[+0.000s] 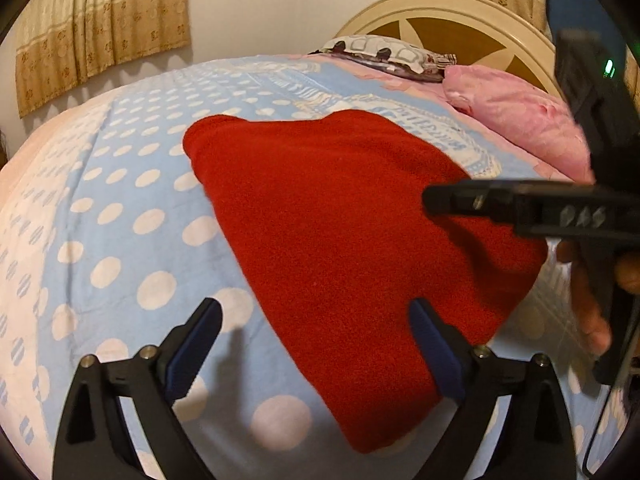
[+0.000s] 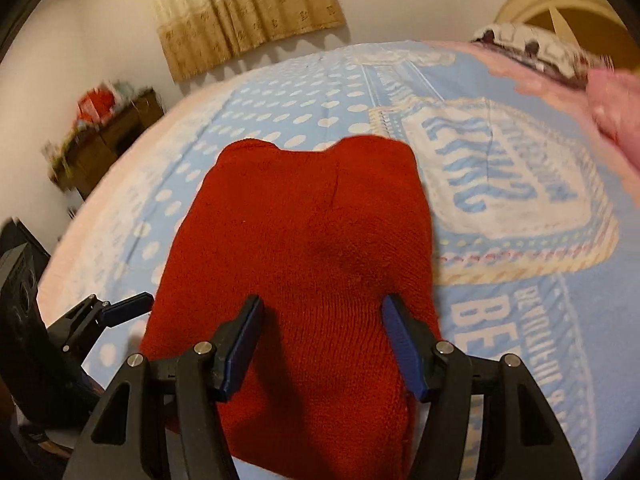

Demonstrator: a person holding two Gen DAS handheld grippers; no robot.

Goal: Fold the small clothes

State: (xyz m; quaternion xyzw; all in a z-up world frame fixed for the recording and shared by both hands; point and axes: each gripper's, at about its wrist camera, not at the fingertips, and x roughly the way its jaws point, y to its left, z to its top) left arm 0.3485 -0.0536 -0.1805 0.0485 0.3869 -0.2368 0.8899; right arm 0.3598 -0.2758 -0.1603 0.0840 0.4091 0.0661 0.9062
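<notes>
- On the bed, left wrist view: red knit garment (image 1: 360,240) lies folded into a compact wedge on the blue polka-dot bedspread (image 1: 120,220), roughly mid-bed, narrow end toward the near edge.
- Left gripper (image 1: 316,344) released, jaws spread wide; one pad sits over the garment's near edge, the other over bare bedspread. Nothing pinched.
- Right gripper (image 1: 460,200) comes in from the side, hovering over the garment's far-side edge; held by a hand (image 1: 592,320).
- Pink pillow (image 1: 520,116) and cream headboard (image 1: 460,20) at the head end, well apart from the garment.
- Right wrist view: garment (image 2: 312,240) fills the centre, two rounded lobes at its far end, a shallow crease running down the middle.
- Right gripper (image 2: 322,340) part-open above the fabric, not clamped. Left gripper (image 2: 120,308) just beside the garment's edge.
- Fabric: thick, fuzzy, ribbed knit; looks soft and springy, so likely to puff back.
- Step looks like finishing or tidying the fold. Suggest: press flat, square the edges, and pinch all layers together if lifting.
</notes>
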